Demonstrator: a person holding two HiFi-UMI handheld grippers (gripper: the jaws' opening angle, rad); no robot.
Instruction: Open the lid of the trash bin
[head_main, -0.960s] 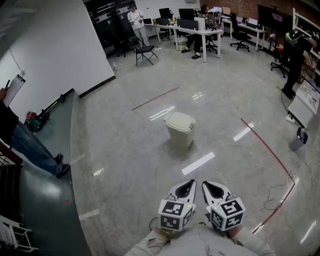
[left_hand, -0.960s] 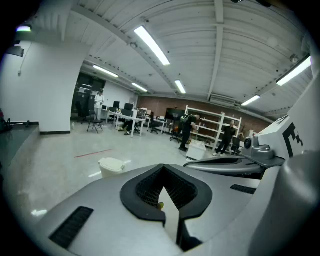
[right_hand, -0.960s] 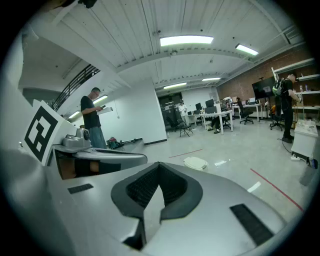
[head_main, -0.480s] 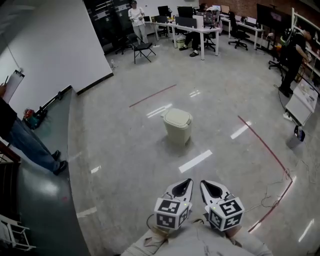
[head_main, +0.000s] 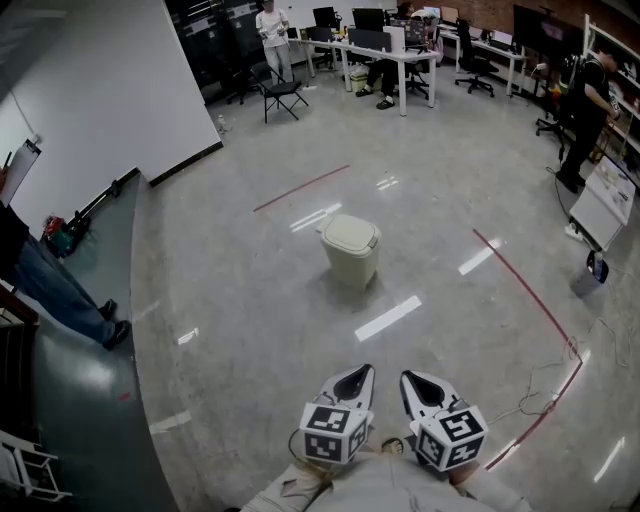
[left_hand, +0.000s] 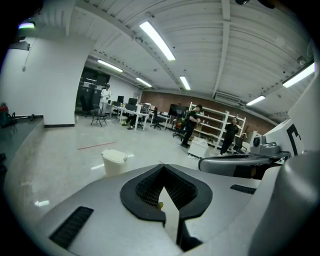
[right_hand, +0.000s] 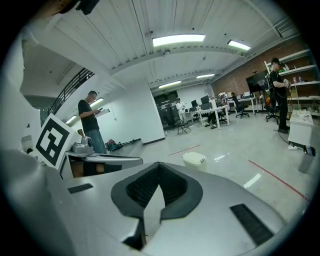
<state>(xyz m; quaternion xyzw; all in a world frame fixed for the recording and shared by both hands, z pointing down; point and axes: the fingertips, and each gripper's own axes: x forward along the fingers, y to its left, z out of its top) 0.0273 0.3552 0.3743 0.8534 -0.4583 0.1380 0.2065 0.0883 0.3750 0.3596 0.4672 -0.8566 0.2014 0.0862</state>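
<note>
Two grippers sit side by side low in the head view, close to the person's body: left gripper (head_main: 356, 378), right gripper (head_main: 414, 384). Both sets of jaws are clenched tip to tip with nothing held between them. Bin (head_main: 350, 247) stands upright on the floor (head_main: 250, 300), well ahead of both grippers and apart from them, lid down.
</note>
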